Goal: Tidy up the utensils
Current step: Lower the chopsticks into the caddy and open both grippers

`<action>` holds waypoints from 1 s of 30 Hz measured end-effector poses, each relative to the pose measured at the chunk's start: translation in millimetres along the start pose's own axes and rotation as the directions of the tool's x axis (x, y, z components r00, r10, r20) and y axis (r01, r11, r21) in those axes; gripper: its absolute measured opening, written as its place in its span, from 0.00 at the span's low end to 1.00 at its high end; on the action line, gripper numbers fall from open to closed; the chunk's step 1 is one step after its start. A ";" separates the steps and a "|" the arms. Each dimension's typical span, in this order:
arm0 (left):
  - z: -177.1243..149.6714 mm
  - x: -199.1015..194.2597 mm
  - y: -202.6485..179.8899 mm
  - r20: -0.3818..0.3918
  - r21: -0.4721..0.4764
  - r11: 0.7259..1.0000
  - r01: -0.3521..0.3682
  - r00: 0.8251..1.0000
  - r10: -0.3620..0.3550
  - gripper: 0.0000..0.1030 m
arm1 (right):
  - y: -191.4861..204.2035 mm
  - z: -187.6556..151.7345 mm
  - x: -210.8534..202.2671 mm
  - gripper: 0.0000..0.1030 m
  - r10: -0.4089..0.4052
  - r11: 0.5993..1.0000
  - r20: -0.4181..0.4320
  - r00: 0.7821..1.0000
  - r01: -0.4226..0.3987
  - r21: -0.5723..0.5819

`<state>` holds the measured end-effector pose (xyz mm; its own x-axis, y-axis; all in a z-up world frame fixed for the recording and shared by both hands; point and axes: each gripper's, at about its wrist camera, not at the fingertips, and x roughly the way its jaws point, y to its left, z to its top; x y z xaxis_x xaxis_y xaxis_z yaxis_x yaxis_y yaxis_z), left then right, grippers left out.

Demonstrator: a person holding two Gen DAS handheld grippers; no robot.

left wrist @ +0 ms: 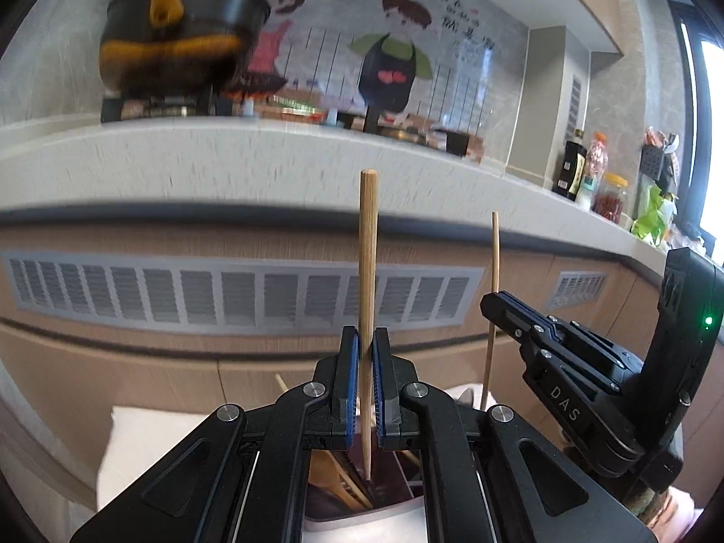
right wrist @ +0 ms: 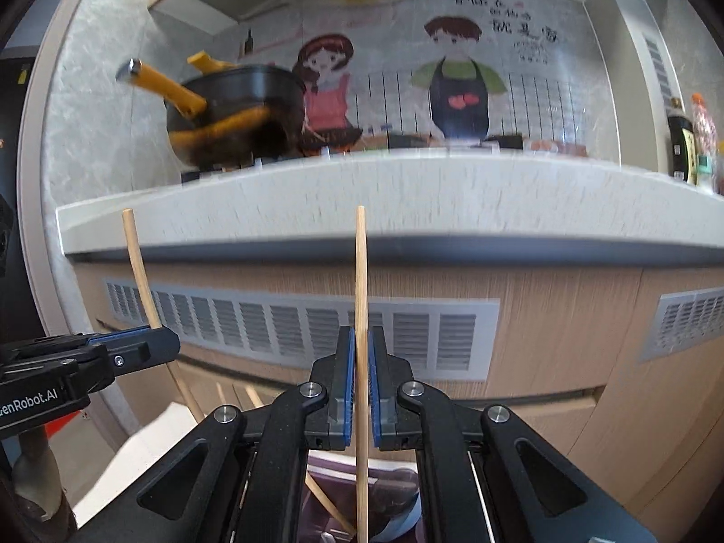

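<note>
Chopstick (left wrist: 367, 253) upright in left gripper (left wrist: 366, 362)

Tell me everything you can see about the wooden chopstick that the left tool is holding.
The chopstick is a plain, light brown wooden stick, round, with a thick blunt end on top and a thin end below. It stands nearly upright. The left tool is shut on it, its blue pads pressing the stick's lower half from both sides. The thin end hangs over a dark container holding other wooden utensils; whether it touches anything there I cannot tell. In the right wrist view it leans slightly.
</note>
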<state>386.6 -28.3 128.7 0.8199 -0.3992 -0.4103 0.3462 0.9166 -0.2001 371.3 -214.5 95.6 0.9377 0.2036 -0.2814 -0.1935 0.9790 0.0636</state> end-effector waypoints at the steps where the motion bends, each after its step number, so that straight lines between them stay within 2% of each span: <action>1: -4.4 6.4 1.4 -0.013 -0.001 1.000 -0.001 1.000 0.001 0.06 | -0.8 -5.3 3.8 0.06 -0.002 1.000 -0.006 1.000 0.002 0.003; 7: -32.3 24.8 3.8 -0.086 -0.008 1.000 0.013 0.996 -0.013 0.06 | 0.6 -30.3 15.5 0.06 -0.027 0.999 -0.017 0.999 0.027 -0.023; 14: -67.0 39.1 1.4 -0.188 -0.022 1.000 0.009 0.982 -0.013 0.07 | 2.6 -68.9 8.0 0.06 -0.011 0.999 -0.133 0.991 0.005 -0.048; 18: -78.1 42.7 1.1 -0.243 -0.048 0.999 0.012 0.970 -0.023 0.09 | -1.9 -88.8 5.7 0.07 -0.013 0.999 -0.240 0.971 0.004 -0.041; 19: -80.3 41.9 0.9 -0.250 -0.058 0.998 0.005 0.968 -0.019 0.11 | -3.7 -91.2 5.0 0.13 -0.010 1.000 -0.264 0.964 0.002 -0.032; 20: -81.1 39.4 1.9 -0.251 -0.066 0.998 0.001 0.968 -0.018 0.19 | -6.1 -93.6 2.3 0.22 -0.003 1.000 -0.287 0.958 -0.002 -0.018; 21: -82.1 35.1 2.0 -0.251 -0.075 0.997 -0.002 0.968 -0.017 0.22 | -8.8 -95.4 -4.2 0.26 0.000 1.000 -0.296 0.955 -0.001 -0.002; 23: -84.2 24.4 0.6 -0.247 -0.083 0.997 -0.002 0.969 -0.019 0.30 | -10.2 -96.7 -16.7 0.44 -0.003 1.000 -0.289 0.957 0.006 0.010; 24: -85.9 16.1 -1.4 -0.242 -0.079 0.997 -0.002 0.970 -0.017 0.33 | -10.0 -97.8 -26.6 0.49 -0.010 1.000 -0.284 0.959 0.013 0.006; 25: -88.2 7.4 -3.5 -0.237 -0.076 0.997 -0.006 0.971 -0.012 0.42 | -9.4 -98.9 -35.9 0.57 -0.017 1.000 -0.280 0.960 0.019 0.002; 26: -90.0 0.4 -6.0 -0.232 -0.073 0.997 -0.011 0.973 -0.006 0.51 | -9.0 -99.8 -43.3 0.60 -0.020 1.000 -0.278 0.960 0.021 0.001; 28: -97.1 -17.9 -8.6 -0.223 -0.061 0.998 -0.022 0.975 0.008 0.57 | -6.9 -101.6 -60.0 0.62 -0.020 1.000 -0.281 0.960 0.020 0.000; 30: -105.4 -36.0 -12.5 -0.216 -0.047 0.998 -0.044 0.976 0.033 0.59 | -4.0 -104.9 -79.6 0.66 -0.022 1.000 -0.288 0.957 0.025 0.004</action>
<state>304.7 -27.7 52.2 0.7133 -0.3641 -0.5988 0.2879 0.9313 -0.2233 267.1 -234.0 17.3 0.8190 0.1746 -0.5466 -0.1691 0.9837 0.0608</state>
